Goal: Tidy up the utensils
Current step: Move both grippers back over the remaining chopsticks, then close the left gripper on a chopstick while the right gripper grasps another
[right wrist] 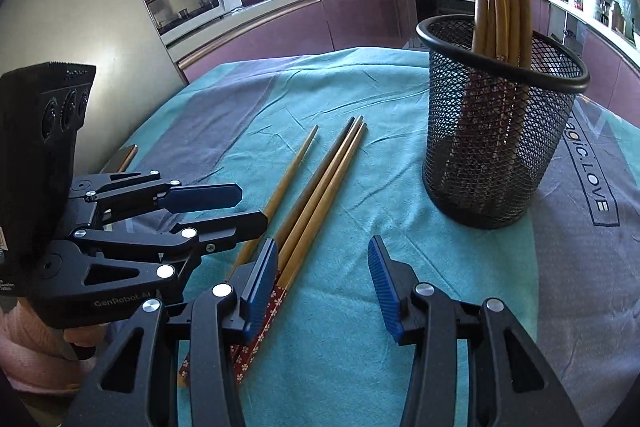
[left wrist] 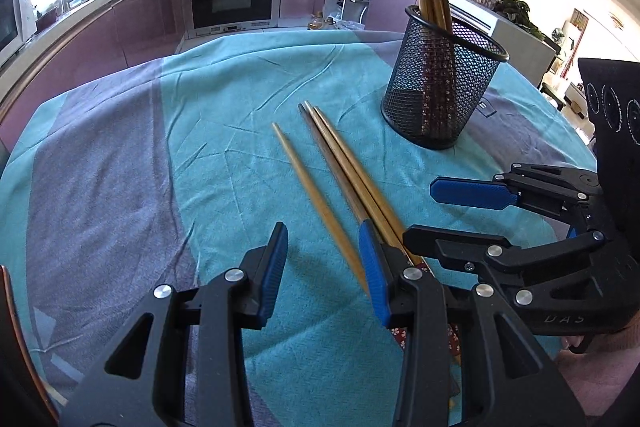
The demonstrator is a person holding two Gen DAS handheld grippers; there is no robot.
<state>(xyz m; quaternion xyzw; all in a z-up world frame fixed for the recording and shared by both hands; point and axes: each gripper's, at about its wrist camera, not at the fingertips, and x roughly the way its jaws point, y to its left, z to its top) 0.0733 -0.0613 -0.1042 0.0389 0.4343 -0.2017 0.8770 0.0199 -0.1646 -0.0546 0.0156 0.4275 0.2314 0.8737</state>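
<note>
Wooden chopsticks [left wrist: 344,171] lie loose on the teal cloth [left wrist: 224,99] covering my surface, four of them near the black mesh holder [right wrist: 500,131], which stands upright with more chopsticks inside. My left tool [left wrist: 324,263] hangs released, its jaws straddling the single stick. My right tool [right wrist: 324,283] is also spread, empty, just beside the three bundled sticks.

left tongs [left wrist: 324,267] agape, low | right tongs [right wrist: 322,283] agape, low; side by side

Both wrist views look low and close across the teal cloth [left wrist: 224,99], sharing the mesh holder [right wrist: 496,155].
</note>
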